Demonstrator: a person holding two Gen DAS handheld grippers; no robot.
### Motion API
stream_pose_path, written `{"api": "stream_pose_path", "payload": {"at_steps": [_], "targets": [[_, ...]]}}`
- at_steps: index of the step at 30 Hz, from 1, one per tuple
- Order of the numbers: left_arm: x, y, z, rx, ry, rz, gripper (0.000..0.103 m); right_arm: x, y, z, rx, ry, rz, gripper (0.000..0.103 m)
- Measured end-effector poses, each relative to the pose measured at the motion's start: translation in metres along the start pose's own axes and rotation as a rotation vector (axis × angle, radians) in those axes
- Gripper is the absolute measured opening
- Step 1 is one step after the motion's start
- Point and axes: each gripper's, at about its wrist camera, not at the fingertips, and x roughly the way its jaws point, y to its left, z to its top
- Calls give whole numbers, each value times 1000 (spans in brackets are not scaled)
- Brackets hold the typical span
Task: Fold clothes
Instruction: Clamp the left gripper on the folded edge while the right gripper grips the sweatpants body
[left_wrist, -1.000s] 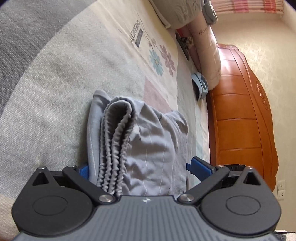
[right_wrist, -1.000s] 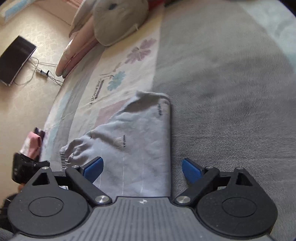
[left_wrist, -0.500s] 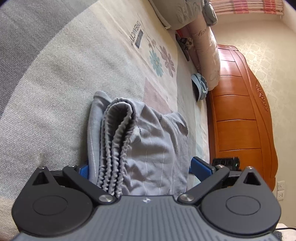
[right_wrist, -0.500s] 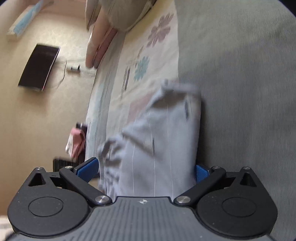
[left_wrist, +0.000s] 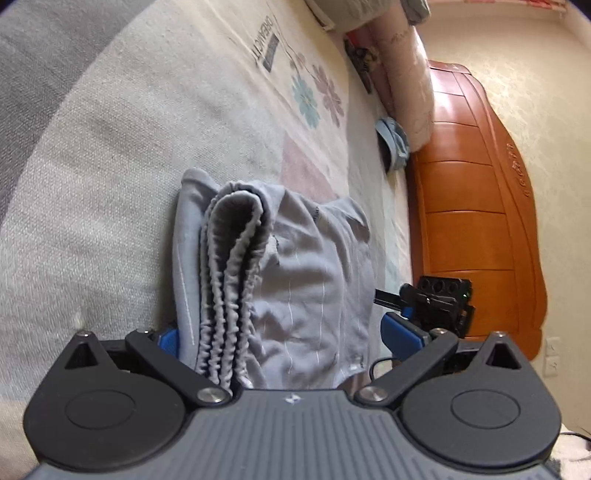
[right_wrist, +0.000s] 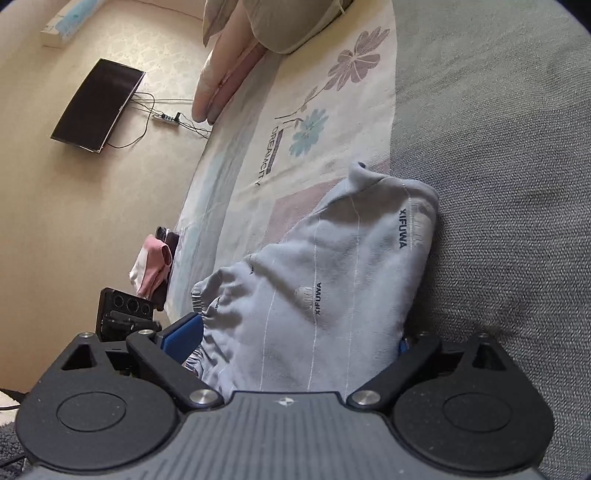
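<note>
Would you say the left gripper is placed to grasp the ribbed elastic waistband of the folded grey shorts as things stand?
Probably yes: the left gripper has its jaws open on either side of the folded grey shorts, and the ribbed elastic waistband lies between them with nothing in front.

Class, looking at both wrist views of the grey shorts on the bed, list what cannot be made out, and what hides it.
1. Left wrist view: the left tool hides the near edge of the grey shorts.
2. Right wrist view: the shorts cover the right tool's right fingertip.
3. Right wrist view: the pink garment is too small to identify.
</note>
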Motion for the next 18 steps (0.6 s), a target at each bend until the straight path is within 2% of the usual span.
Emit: {"api": "stream_pose_path", "payload": {"at_steps": [2, 5, 11, 18], "targets": [[7, -5, 11, 6, 18, 12, 102, 0, -1, 0, 0, -7, -2, 98], [21, -18, 25, 92, 48, 37, 102, -1, -2, -1, -7, -12, 2, 98], [13, -13, 15, 52, 88, 15, 102, -2, -1, -8, -31, -45, 9, 98], [26, -23, 27, 114, 41, 55, 96, 3, 2, -8, -43, -62, 12, 103]]}}
